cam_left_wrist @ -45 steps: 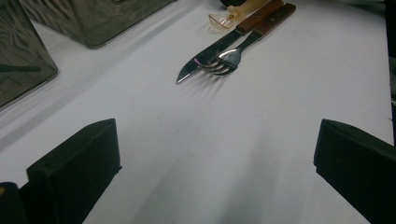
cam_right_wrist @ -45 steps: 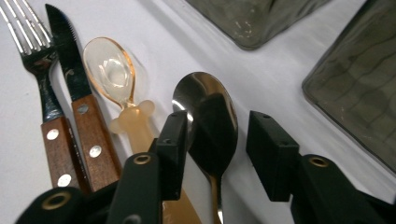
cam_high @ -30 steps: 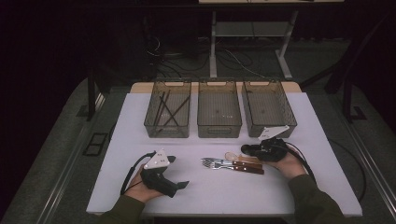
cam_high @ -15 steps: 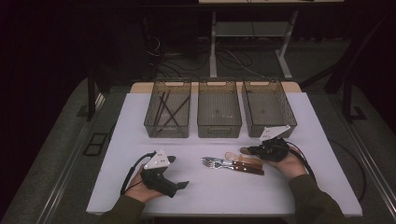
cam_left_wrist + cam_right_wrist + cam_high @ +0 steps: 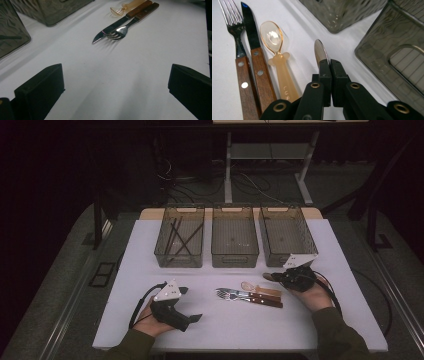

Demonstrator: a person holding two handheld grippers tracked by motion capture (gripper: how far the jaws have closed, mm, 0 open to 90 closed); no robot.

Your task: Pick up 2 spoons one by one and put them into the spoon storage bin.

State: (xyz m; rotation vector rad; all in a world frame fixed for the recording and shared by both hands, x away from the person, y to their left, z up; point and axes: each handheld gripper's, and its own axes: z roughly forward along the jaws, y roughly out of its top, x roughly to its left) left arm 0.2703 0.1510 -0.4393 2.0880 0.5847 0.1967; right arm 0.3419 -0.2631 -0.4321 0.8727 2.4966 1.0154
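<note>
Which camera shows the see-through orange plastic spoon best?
The right gripper view: the see-through orange plastic spoon lies close and sharp, bowl up, beside the wooden-handled knife. The left gripper view shows it far off at the top edge; the high view shows a tiny pale shape.

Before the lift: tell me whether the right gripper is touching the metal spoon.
Touching. The right gripper view shows the right gripper shut on the metal spoon, whose bowl sticks out past the fingertips.
</note>
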